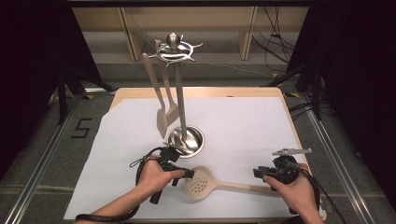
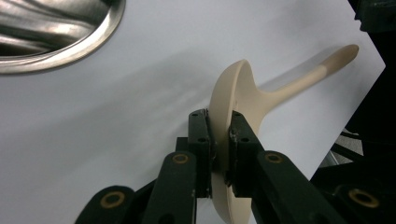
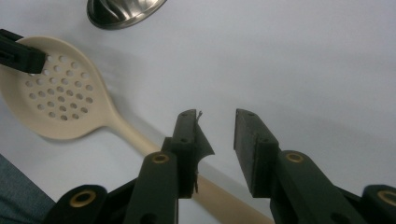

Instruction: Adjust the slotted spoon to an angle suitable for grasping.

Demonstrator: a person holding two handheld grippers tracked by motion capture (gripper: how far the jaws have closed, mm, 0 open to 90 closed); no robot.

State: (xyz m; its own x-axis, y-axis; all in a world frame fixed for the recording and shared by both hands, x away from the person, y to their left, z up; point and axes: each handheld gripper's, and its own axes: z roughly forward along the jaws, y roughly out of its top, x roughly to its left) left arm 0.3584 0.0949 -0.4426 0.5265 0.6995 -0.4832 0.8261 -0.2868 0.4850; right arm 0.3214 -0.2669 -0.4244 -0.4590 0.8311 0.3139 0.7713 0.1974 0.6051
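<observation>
The slotted spoon (image 1: pixel 201 182) lies on the white sheet covering the desk (image 1: pixel 243 121), just in front of the steel base of the utensil stand (image 1: pixel 186 140), with its perforated bowl toward the left claw (image 1: pixel 189 173) and its handle running toward the right claw (image 1: pixel 257 173). The left claw is clamped on the bowl rim, one pad on each face. The right claw stands open with the handle lying below its jaws, nothing gripped. The spoon looks like a light, rigid plastic moulding, smooth and probably somewhat slippery. A rim grip leaves the long handle as a lever (expect the spoon to pivot between the pads). The narrow handle shaft, near the hanging end, is judged the better hold for hooking it onto the stand.
</observation>
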